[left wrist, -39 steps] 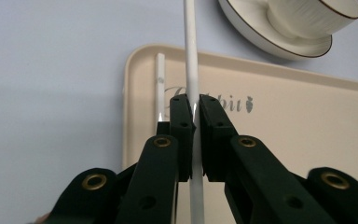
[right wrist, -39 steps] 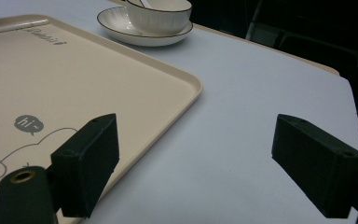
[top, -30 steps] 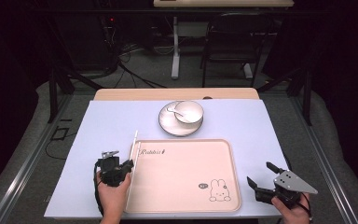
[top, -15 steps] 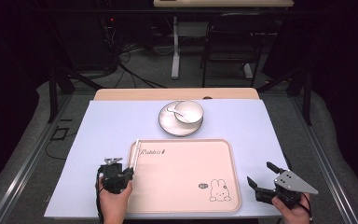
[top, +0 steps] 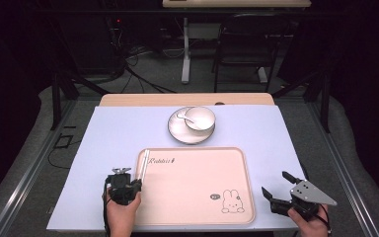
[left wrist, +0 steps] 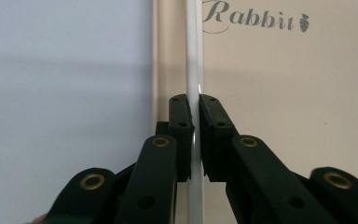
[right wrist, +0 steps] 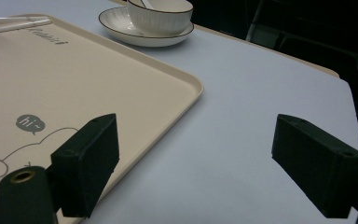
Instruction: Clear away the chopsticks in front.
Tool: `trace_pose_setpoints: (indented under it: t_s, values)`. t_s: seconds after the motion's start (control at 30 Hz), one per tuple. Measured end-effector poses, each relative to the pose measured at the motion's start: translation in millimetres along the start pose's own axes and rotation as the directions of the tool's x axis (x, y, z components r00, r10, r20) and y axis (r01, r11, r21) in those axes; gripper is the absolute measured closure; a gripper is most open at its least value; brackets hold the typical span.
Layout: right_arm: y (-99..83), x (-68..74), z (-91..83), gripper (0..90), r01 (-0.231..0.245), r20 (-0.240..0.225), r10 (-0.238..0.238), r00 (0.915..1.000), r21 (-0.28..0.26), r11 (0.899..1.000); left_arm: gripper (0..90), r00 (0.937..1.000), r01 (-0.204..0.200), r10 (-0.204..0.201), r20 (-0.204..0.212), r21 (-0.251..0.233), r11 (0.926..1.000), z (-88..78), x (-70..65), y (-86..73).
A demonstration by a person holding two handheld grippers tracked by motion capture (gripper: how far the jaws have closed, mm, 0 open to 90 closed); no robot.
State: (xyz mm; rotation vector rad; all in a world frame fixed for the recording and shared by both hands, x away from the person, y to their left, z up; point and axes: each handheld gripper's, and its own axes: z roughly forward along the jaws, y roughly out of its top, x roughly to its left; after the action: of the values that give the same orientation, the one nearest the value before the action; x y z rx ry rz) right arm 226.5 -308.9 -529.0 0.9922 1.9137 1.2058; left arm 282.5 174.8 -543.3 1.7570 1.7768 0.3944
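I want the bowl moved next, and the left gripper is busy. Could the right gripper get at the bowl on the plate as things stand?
Probably yes. The right gripper is open and holds nothing, and bare table cover lies between it and the bowl on the plate, past the tray's corner. It would take a long reach forward.

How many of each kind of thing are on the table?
Tray: 1
Plate: 1
Bowl: 1
Spoon: 1
White sticks, held together in the left gripper: looks like 2
Total: 6
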Motion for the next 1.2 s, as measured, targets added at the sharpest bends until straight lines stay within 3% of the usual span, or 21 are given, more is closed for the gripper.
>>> trace_pose_setpoints:
  t_s: [0.37,0.63,0.77,1.2]
  values:
    - [0.0,-0.1,-0.1,14.4,0.0,-0.001,0.0,1.0,0.0,1.0,82.8,0.9999,-0.01,0.01,-0.002,0.01,0.9999,2.5,-2.2,-1.2]
    - [-0.1,-0.1,0.3,14.4,0.0,-0.001,0.0,1.0,0.002,1.0,70.6,0.999,-0.038,0.039,0.022,-0.027,0.9989,0.4,-7.1,-0.8]
    - [-0.1,0.0,0.4,14.4,0.002,-0.002,-0.002,1.0,0.0,1.0,58.5,0.9979,-0.055,0.057,0.032,-0.035,0.9978,1.8,-10.1,-0.7]
    - [-0.2,0.1,0.7,14.4,0.001,-0.003,-0.001,1.0,0.0,1.0,52.5,0.9968,-0.056,0.058,0.055,-0.043,0.9975,1.7,-11.0,1.2]
